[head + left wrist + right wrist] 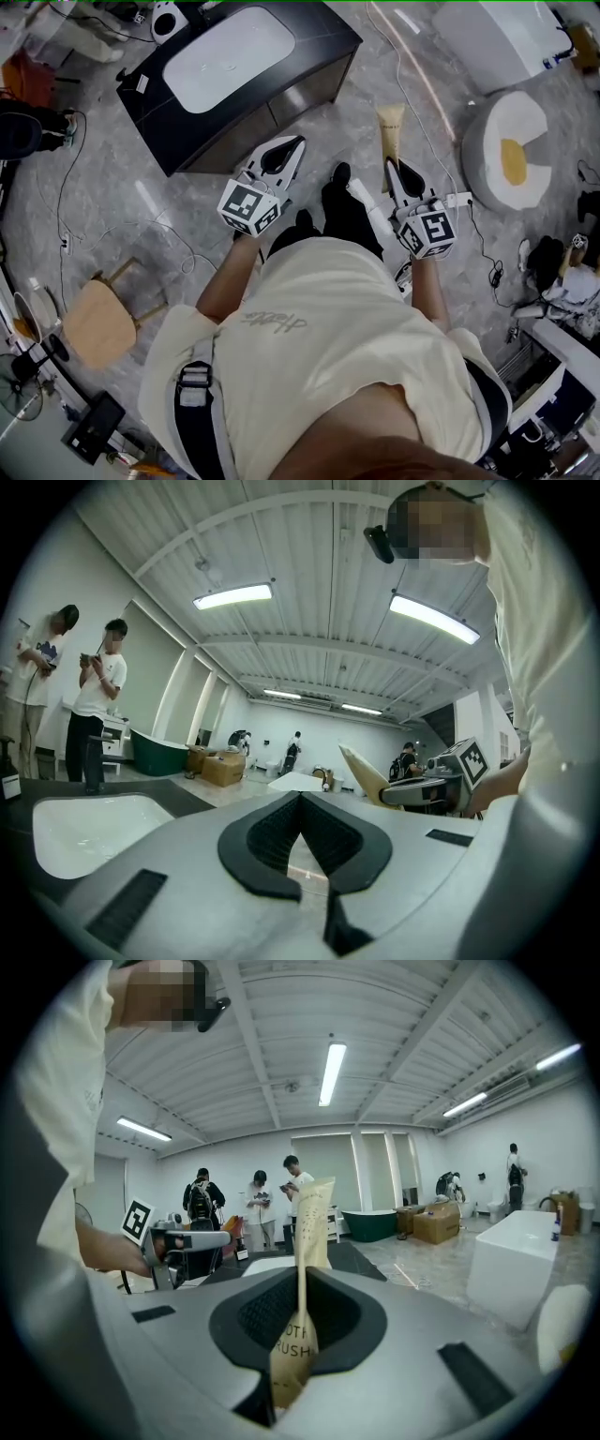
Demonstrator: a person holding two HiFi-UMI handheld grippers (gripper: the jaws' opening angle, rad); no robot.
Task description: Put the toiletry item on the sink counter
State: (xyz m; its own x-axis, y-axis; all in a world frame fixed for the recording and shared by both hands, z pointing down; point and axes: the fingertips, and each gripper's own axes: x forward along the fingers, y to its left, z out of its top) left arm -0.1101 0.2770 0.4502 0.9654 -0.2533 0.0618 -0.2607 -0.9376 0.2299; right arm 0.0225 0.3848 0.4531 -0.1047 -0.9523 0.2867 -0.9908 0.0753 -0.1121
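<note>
Right tool [389, 165] is clamped down on the toiletry item, a tan paper toothbrush packet [390, 131]. The right gripper view makes it pretty clear: the packet [309, 1227] stands upright between the black pads [347, 1321] of the right tool [302, 1277], pinched near its lower end, with most of it sticking up past the tips. You can read part of the print on it.

Left tool [298, 143] has nothing in it. In its own view the left tool [300, 797] has its jaws closed tip to tip, with just a sliver of floor showing through the notch behind them.

The packet isn't on the sink bench [323, 36]. From the head view it's up in the air over the grey marble floor [178, 202], off to the right of the bench's near corner and not touching it. The bench is black with a white basin [230, 56] set into the top. The left tool points toward its front side and hangs just in front of it.

Other stuff around:
- a wooden stool [98, 321] on the floor at the left
- a white bathtub [502, 37] at the top right
- cables trailing across the floor

A few people [258, 1202] are standing around in the background of the right gripper view, with a green tub [373, 1223] and cardboard boxes [437, 1223] further back.
</note>
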